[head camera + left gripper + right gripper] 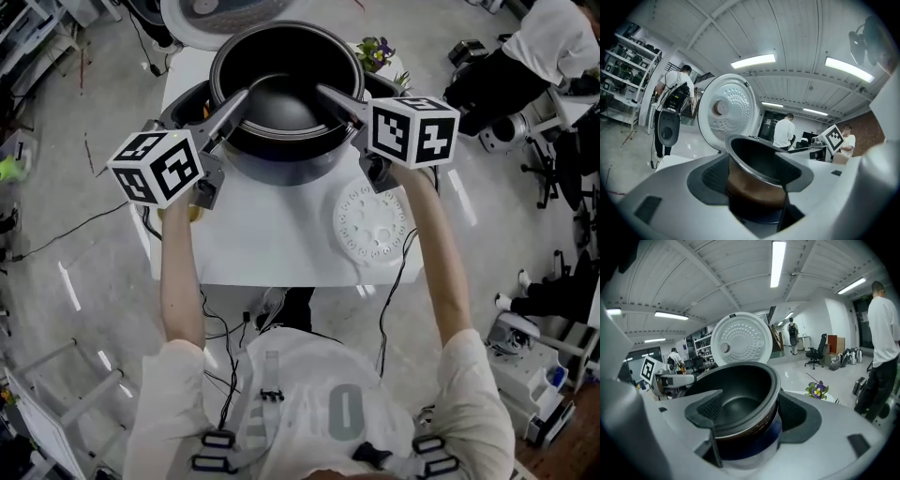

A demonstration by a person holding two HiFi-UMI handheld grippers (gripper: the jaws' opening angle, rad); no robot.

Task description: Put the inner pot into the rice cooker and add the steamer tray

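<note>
Grip: left gripper (236,101) and right gripper (330,94) are each clamping opposite sides of the pot (281,105) rim, sharing its weight | Pot: hanging level over the open cooker (186,101) | Tray (372,225): waiting on the table (262,246) for its turn

Evenly bright — lit by ceiling strips (753,61) high above the left claw (757,169), without hard shadows. Pale glare streaks on the floor (70,286) below. Bent fisheye edges with dark corners; soft blur nearest the right claw (752,411), sharper beyond.

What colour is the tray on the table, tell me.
The tray is white; head view.
</note>
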